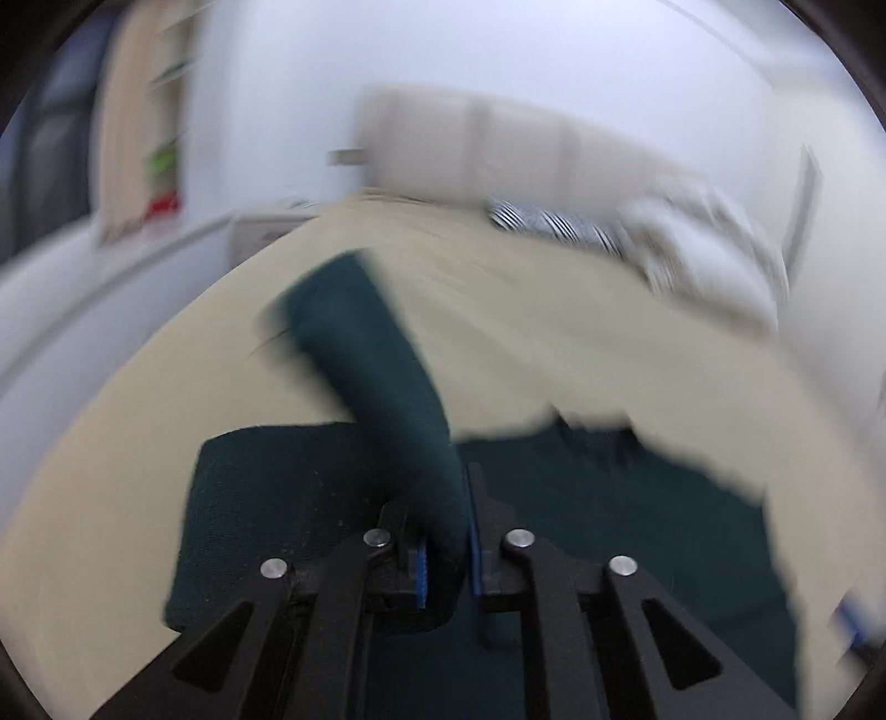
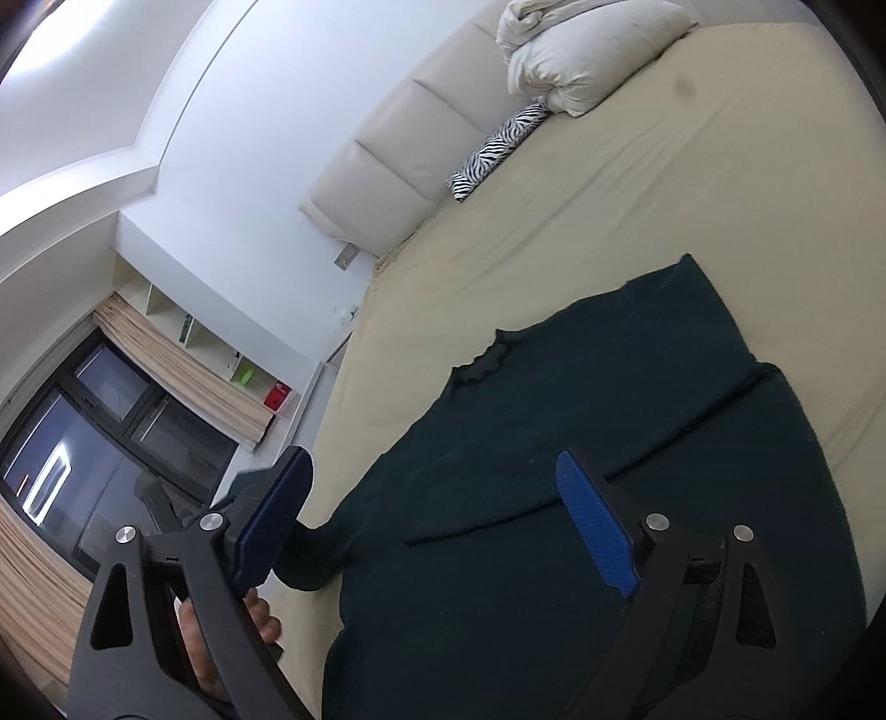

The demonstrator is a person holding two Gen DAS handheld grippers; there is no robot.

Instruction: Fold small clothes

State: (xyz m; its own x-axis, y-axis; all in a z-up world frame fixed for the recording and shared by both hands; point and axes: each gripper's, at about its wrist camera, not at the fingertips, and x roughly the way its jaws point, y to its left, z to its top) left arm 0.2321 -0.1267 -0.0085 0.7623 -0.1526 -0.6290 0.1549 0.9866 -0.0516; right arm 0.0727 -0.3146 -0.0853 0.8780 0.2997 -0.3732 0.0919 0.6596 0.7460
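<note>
A dark green knit sweater (image 2: pixel 581 471) lies spread on a beige bed sheet (image 2: pixel 637 194). Its collar (image 2: pixel 482 360) points toward the headboard, and one sleeve is folded across the body. In the blurred left wrist view, my left gripper (image 1: pixel 448 548) is shut on the other sleeve (image 1: pixel 376 365), which rises from the jaws and bends away over the sheet. The sweater body (image 1: pixel 609 526) lies below it. My right gripper (image 2: pixel 437 526) is open and empty, hovering over the sweater's body with its blue pads (image 2: pixel 595 526) wide apart.
White pillows (image 2: pixel 576 50) and a zebra-striped cushion (image 2: pixel 493 149) lie by the padded headboard (image 2: pixel 398 160). A window with beige curtains (image 2: pixel 183 371) and shelves is on the left. The bed edge (image 2: pixel 343 354) runs near the wall.
</note>
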